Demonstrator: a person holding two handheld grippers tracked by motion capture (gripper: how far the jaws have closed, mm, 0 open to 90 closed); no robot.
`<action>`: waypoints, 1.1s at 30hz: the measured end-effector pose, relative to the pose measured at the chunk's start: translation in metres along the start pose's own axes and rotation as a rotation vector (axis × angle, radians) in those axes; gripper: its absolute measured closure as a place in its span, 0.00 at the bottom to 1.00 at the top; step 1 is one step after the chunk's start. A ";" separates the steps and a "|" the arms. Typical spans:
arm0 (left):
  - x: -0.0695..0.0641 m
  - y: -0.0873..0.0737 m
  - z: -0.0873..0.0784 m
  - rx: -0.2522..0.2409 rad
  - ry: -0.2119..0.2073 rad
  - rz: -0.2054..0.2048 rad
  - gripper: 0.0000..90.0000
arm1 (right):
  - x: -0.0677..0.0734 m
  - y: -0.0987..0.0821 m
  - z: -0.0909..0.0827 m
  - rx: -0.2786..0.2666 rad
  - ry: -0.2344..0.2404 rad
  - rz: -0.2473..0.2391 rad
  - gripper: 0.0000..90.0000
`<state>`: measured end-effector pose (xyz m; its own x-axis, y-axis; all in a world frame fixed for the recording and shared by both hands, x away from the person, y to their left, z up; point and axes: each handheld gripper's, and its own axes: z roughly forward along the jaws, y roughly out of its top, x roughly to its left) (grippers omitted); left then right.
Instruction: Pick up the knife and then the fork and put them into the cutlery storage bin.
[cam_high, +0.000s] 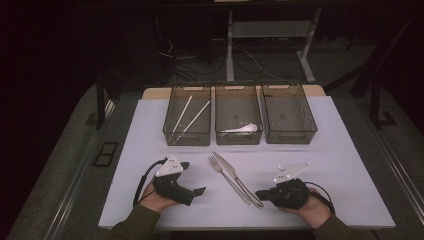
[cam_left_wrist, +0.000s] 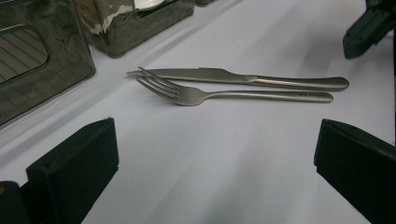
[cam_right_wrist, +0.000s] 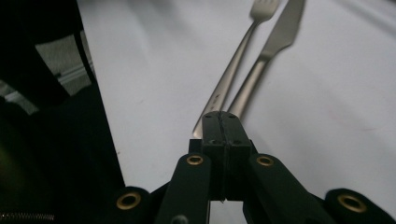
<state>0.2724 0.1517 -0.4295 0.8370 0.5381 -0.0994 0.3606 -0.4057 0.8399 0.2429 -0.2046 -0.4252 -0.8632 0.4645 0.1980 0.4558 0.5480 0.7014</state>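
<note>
A steel fork (cam_high: 229, 180) and a steel knife (cam_high: 238, 180) lie side by side on the white table (cam_high: 330, 160), tips toward the bins. My left gripper (cam_high: 194, 178) rests to their left, open and empty. In the left gripper view the fork (cam_left_wrist: 224, 95) and knife (cam_left_wrist: 243, 78) lie ahead of its wide-apart jaws (cam_left_wrist: 217, 128). My right gripper (cam_high: 259, 194) sits at the handle ends, shut with nothing between the jaws. In the right gripper view its closed tip (cam_right_wrist: 222, 116) is just short of the fork (cam_right_wrist: 233, 65) and knife (cam_right_wrist: 275, 42) handles; contact cannot be told.
Three clear bins stand in a row at the back. The left bin (cam_high: 186, 137) holds two chopsticks (cam_high: 192, 112), the middle bin (cam_high: 238, 139) a white spoon (cam_high: 242, 128), and the right bin (cam_high: 290, 136) looks bare. The table's front edge is close to both hands.
</note>
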 end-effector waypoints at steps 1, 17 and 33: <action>0.000 0.000 0.000 0.000 0.000 0.000 0.00 | 0.002 -0.001 0.003 0.012 0.006 -0.007 1.00; 0.000 0.000 0.000 0.000 0.000 0.001 0.00 | 0.017 -0.004 0.027 0.115 0.001 -0.070 1.00; 0.000 0.000 0.000 0.002 -0.003 0.004 0.00 | 0.001 -0.005 0.020 0.118 -0.076 -0.061 1.00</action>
<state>0.2722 0.1512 -0.4295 0.8396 0.5344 -0.0973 0.3577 -0.4091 0.8395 0.2442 -0.1930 -0.4417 -0.8732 0.4764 0.1023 0.4293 0.6528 0.6241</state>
